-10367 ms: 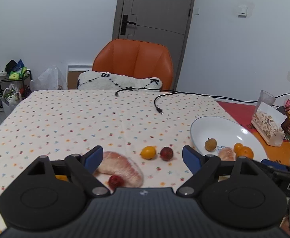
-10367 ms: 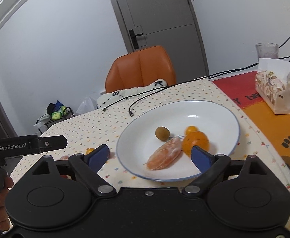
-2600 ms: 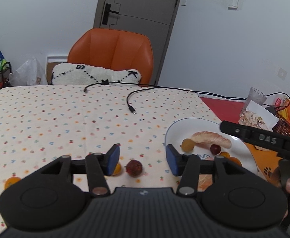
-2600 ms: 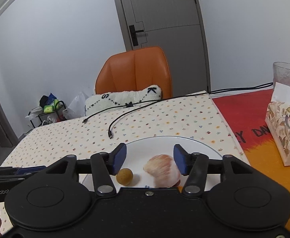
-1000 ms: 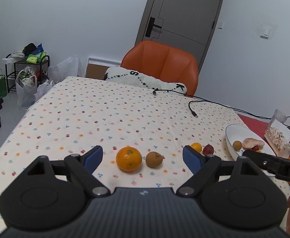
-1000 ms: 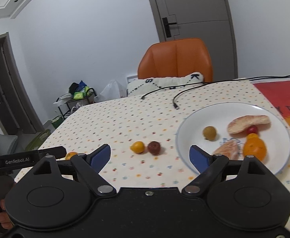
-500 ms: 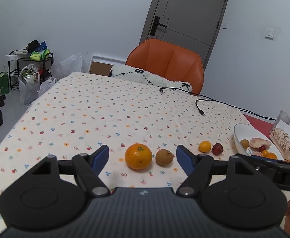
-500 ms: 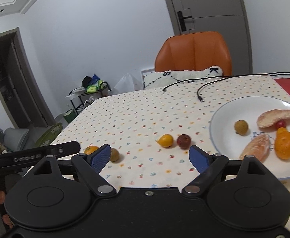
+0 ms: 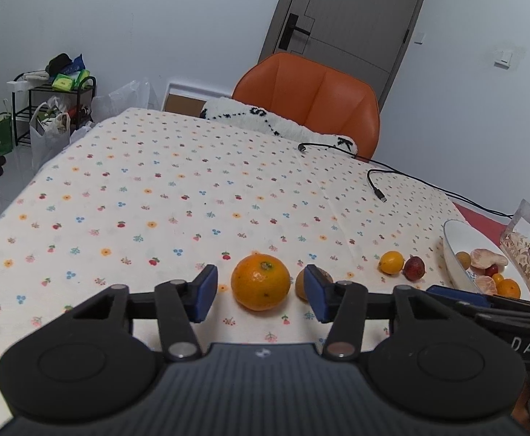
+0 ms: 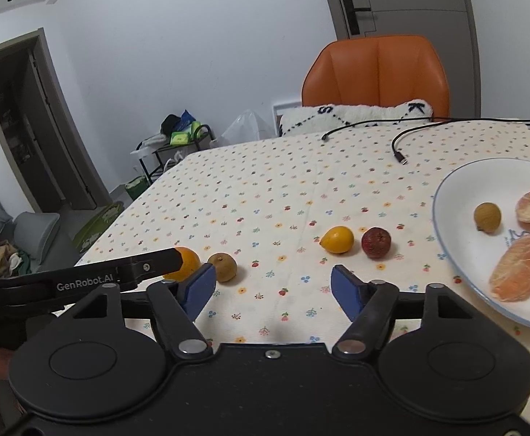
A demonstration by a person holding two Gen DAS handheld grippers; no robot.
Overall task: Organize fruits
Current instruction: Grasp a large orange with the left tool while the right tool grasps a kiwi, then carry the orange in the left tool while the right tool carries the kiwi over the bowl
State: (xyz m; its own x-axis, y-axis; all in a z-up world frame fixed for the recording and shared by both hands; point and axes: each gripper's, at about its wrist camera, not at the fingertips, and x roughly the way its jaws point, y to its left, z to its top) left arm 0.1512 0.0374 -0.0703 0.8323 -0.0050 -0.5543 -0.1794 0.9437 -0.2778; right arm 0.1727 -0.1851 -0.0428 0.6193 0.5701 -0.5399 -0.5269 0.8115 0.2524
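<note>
Left gripper point(image 9: 259, 292) low over the tablecloth point(image 9: 178, 196), jaws apart and bracketing the orange point(image 9: 260, 282) without touching it, brown fruit point(image 9: 303, 283) just right of the orange and partly hidden behind the right fingertip. Right gripper point(image 10: 271, 289) likewise spread wide, gripping nothing, hovering near the small yellow fruit point(image 10: 337, 239) and dark red fruit point(image 10: 376, 242). Farther right, white plate point(image 10: 453, 196) with peeled segments point(image 10: 517, 272) and a small brown fruit point(image 10: 486, 217).

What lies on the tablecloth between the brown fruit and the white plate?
In the right wrist view, a small yellow fruit and a dark red fruit lie between brown fruit and plate.
</note>
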